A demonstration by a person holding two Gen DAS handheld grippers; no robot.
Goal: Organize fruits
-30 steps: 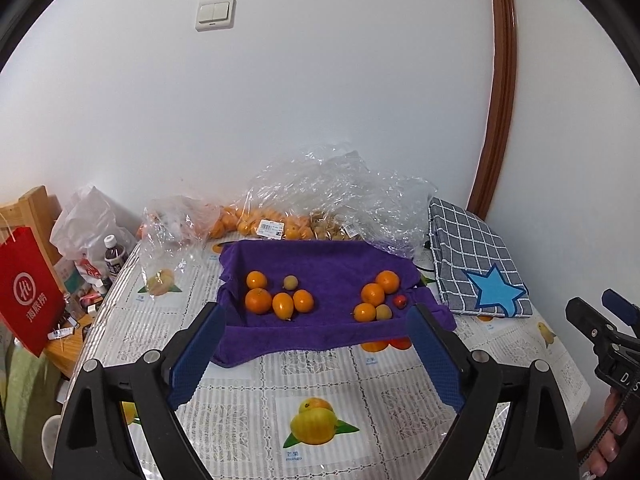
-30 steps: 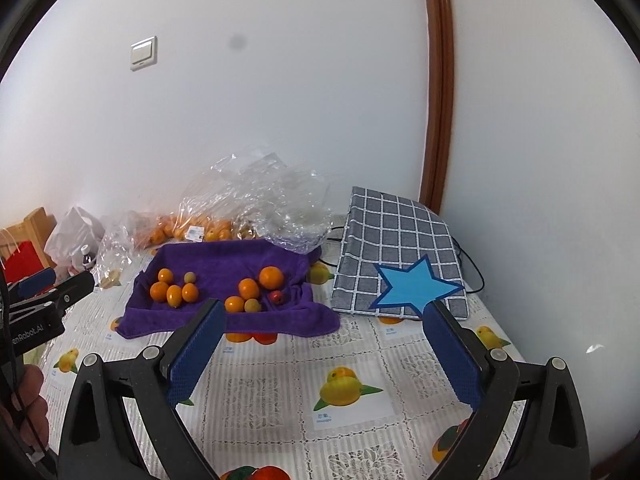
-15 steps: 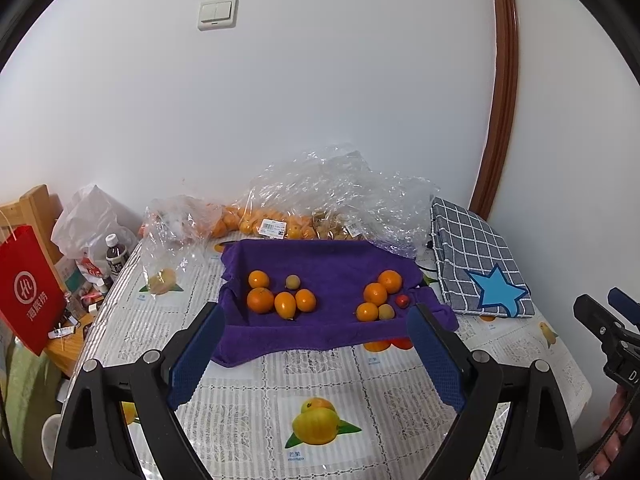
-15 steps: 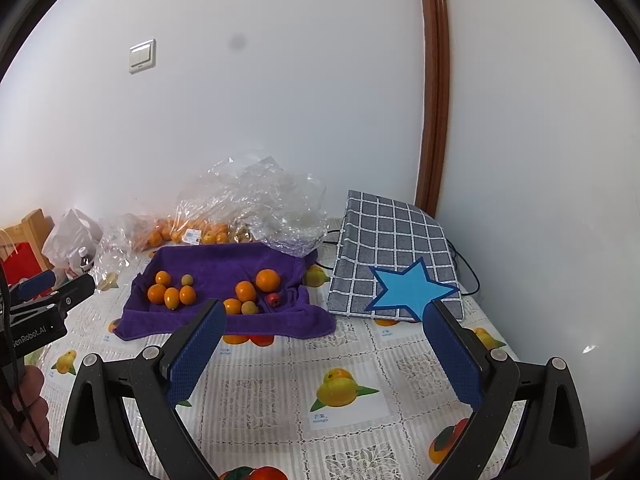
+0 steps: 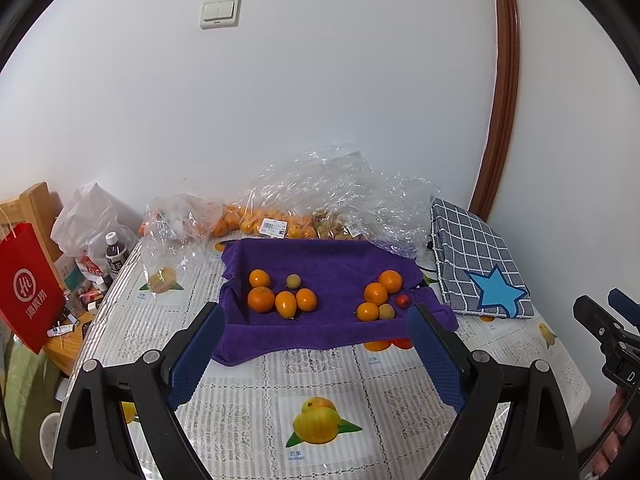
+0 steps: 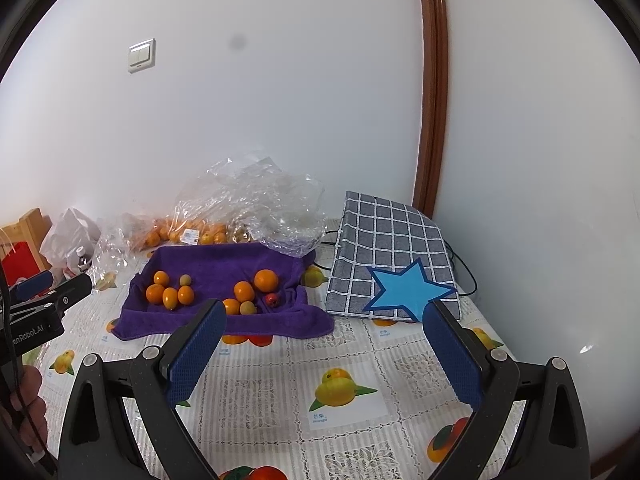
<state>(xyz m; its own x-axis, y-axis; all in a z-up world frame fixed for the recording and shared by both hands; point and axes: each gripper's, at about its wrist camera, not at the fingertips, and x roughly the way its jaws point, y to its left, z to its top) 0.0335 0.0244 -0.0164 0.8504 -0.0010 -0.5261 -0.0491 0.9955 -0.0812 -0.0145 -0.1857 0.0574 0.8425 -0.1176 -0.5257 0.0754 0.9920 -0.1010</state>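
Over the last second both grippers have been drawn slightly back from the purple towel [image 5: 320,320], so the fruits appear a little smaller at frame centre; nothing on the counter [image 5: 320,384] has been displaced. This is judged a retreat with sorting already largely done: two clusters lie apart on the towel. The left gripper [image 5: 312,344] and right gripper [image 6: 324,344] are both seen with jaws spread wide and empty. The left cluster [image 5: 276,294] holds glossy round oranges, an oval one and a dull greenish fruit; the right cluster [image 5: 380,296] adds a small red fruit [image 5: 403,300]. The towel is plush and rumpled. Crinkled clear plastic bags [image 5: 328,196] sit behind, a checked cloth with a blue star [image 6: 392,272] at right.
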